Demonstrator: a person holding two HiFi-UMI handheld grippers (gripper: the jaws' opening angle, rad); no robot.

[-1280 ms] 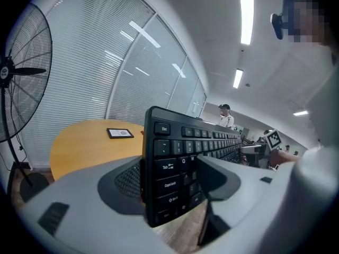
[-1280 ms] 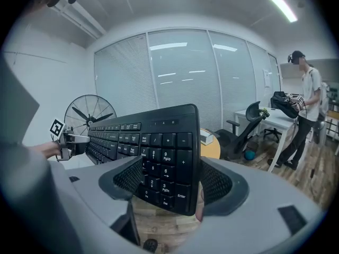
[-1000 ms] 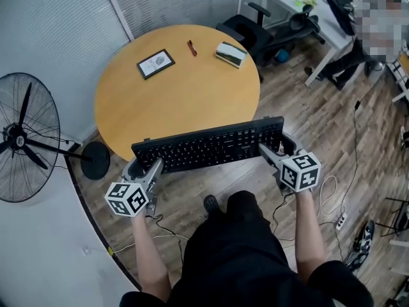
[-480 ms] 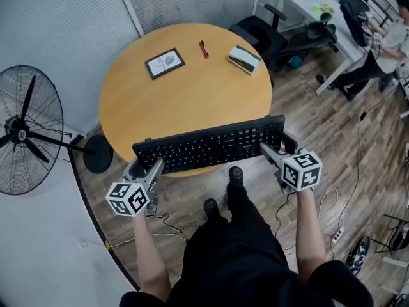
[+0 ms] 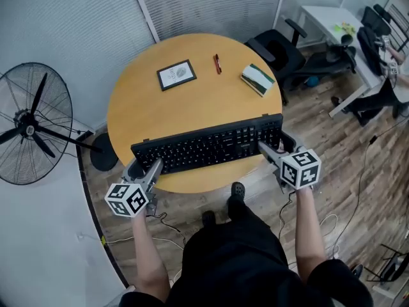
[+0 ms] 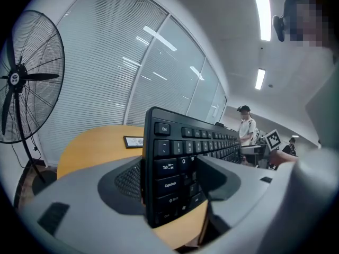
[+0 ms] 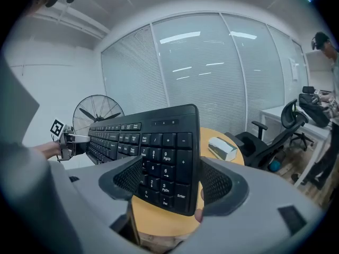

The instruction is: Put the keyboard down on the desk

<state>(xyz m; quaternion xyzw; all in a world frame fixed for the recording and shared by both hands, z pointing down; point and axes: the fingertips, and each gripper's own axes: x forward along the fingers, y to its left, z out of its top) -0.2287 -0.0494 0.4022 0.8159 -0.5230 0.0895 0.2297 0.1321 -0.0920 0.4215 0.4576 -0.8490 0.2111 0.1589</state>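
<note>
You stand at the near edge of the desk (image 5: 192,110), 1 shoe (image 5: 238,190) showing below it on the wood floor, with both arms held forward and level. Your left gripper (image 5: 144,167) is clamped on the left end of the keyboard (image 5: 211,147), 1 jaw across the key face and the other behind the back. Your right gripper (image 5: 271,148) is closed on the number-pad end in the same way. This 2-point hold at opposite ends is what carries a long, flat load level without twisting. The keyboard hangs over the near rim of the round top, keys facing up toward you. Both gripper views show bare wood beneath its lower edge, so it appears to be clear of the surface and not yet set down. Beyond it the middle of the desk lies open, which looks the sensible landing zone. Further back, well apart from the keyboard, sit 3 items: a picture frame (image 5: 177,75), a red pen (image 5: 217,63) and a book (image 5: 257,79) near the far right rim; none obstructs the placement. In my judgement, you should lower both ends together, because an uneven descent could drop 1 corner first or slide the board off the rim. A standing fan (image 5: 29,133) is off to your left, and an office chair (image 5: 281,50) is beyond the desk.
</note>
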